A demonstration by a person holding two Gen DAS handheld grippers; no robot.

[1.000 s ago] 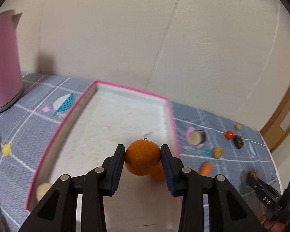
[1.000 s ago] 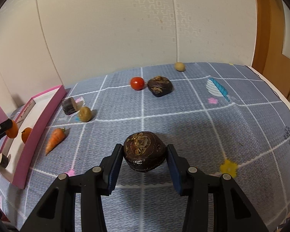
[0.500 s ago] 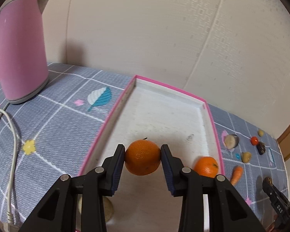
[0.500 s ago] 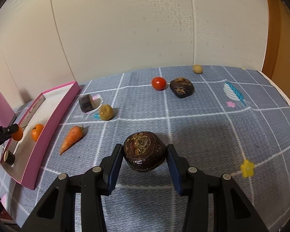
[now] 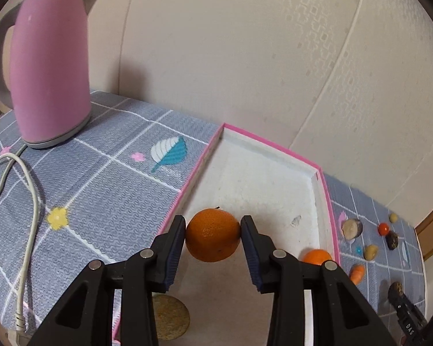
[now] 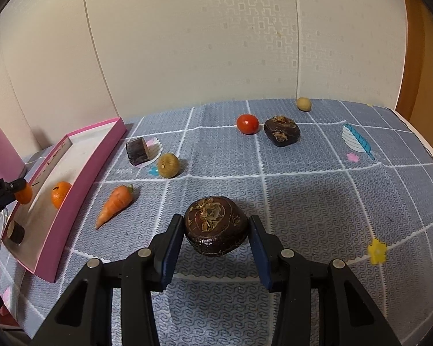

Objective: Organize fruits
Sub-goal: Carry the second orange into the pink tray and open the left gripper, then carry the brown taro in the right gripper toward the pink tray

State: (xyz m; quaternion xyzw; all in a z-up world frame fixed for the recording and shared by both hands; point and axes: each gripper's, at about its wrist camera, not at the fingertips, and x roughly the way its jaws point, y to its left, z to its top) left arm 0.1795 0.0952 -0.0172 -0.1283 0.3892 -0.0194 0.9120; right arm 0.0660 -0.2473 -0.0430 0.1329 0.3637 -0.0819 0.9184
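My left gripper (image 5: 213, 230) is shut on an orange (image 5: 213, 239), held over the left part of the pink-rimmed white tray (image 5: 270, 142). A second orange (image 5: 317, 256) lies in the tray by its right wall. A round beige slice (image 5: 170, 320) sits at the tray's near end, partly hidden by my left finger. My right gripper (image 6: 216, 232) is shut on a dark brown fruit (image 6: 213, 225), lifted just above the grey patterned cloth (image 6: 317, 201). In the right wrist view the tray (image 6: 80, 170) is far left, with the left gripper (image 6: 13, 186) over it.
On the cloth lie a carrot (image 6: 115, 206), a yellow-brown fruit (image 6: 168, 165), a purple chunk (image 6: 137, 150), a tomato (image 6: 247, 124), another dark fruit (image 6: 281, 131) and a small beige ball (image 6: 303, 104). A pink kettle (image 5: 47, 72) and white cable (image 5: 29, 216) stand left of the tray.
My left gripper has carried the orange leftward over the tray and rolled a little, bringing the kettle fully into view. The right gripper's view has shifted slightly leftward; its grip is unchanged.
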